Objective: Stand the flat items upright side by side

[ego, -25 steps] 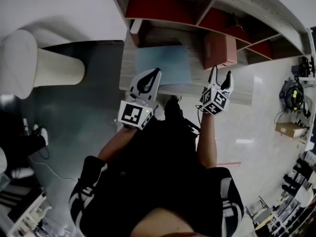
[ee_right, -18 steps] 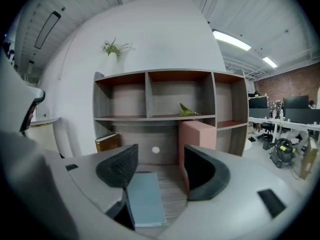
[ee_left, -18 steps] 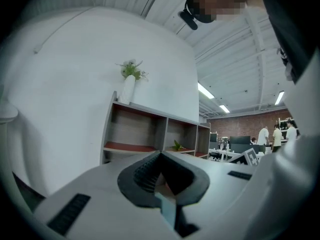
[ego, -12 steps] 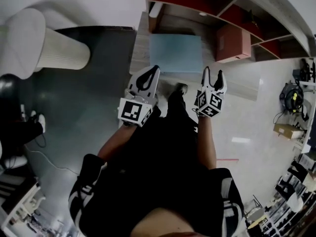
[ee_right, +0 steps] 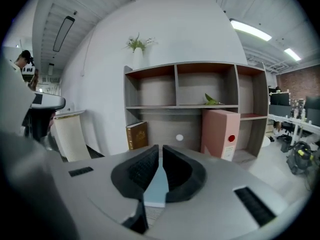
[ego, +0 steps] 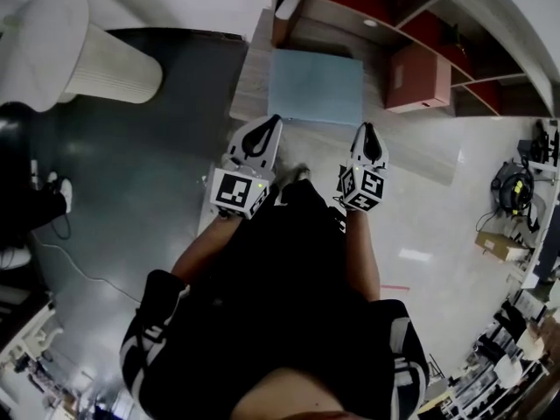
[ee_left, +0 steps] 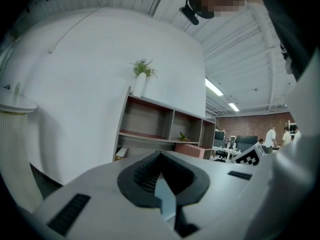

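The left gripper point(ego: 273, 125) is fully closed, its dark pads meeting at the tips with nothing caught between them point(ee_left: 160, 156). The right gripper point(ego: 367, 131) is closing its jaws. Its own view shows the pads drawn in to a thin slit point(ee_right: 160, 148), and nothing is held in it. In the head view the two grippers hover side by side, near each other, both pointing toward 12 o'clock at a low wooden shelf unit point(ego: 254, 73). A pale blue flat item point(ego: 315, 86) lies flat on the unit's base board. It is at about 1 o'clock from the left gripper and 11 o'clock from the right, near both tips but touching neither. A sliver of it shows through each gripper's pad opening point(ee_left: 166, 196) point(ee_right: 157, 186). At 1 o'clock from the right gripper a pink box file point(ego: 416, 77) stands upright on the same board, just right of the blue item point(ee_right: 220, 133). In the right gripper view a brown book point(ee_right: 136, 135) stands upright at the unit's lower left, at about 11 o'clock. A small plant in a white vase point(ee_right: 136, 51) sits on top of the unit. Well off at 10 o'clock from the left gripper stands a white ribbed cylinder point(ego: 96, 68) on the dark floor.
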Tool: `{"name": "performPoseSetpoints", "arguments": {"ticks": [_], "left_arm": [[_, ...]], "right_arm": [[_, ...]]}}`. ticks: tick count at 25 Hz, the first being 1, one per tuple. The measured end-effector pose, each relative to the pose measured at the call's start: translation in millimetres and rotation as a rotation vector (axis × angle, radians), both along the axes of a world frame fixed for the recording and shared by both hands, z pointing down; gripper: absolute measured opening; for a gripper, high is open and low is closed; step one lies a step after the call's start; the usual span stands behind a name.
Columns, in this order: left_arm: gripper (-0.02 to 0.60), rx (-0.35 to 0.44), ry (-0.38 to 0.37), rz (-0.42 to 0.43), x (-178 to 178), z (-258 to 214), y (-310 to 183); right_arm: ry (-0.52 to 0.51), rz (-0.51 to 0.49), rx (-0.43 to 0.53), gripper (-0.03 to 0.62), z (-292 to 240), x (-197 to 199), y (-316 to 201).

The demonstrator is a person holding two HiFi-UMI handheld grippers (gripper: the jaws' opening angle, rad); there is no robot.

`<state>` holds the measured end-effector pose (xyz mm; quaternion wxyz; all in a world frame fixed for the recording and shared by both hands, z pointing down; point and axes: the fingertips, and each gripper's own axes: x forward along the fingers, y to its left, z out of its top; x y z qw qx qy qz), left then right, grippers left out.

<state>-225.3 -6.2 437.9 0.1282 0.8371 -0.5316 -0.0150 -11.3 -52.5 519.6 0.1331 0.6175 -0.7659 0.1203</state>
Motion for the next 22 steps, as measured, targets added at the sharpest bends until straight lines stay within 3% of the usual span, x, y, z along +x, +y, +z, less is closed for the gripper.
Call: {"name": "performPoseSetpoints", "arguments": {"ticks": [12,22], "left_arm": [[0.021,-0.082,-0.035,-0.091,49,40,0],[0.021,-0.156,-0.012,-0.174,61,68,-3]], "right_arm": [[-0.029,-0.159,-0.062,0.026,17,25,-11],[-0.083,-0.247,-0.150,0.028,51,38,-19]]}}
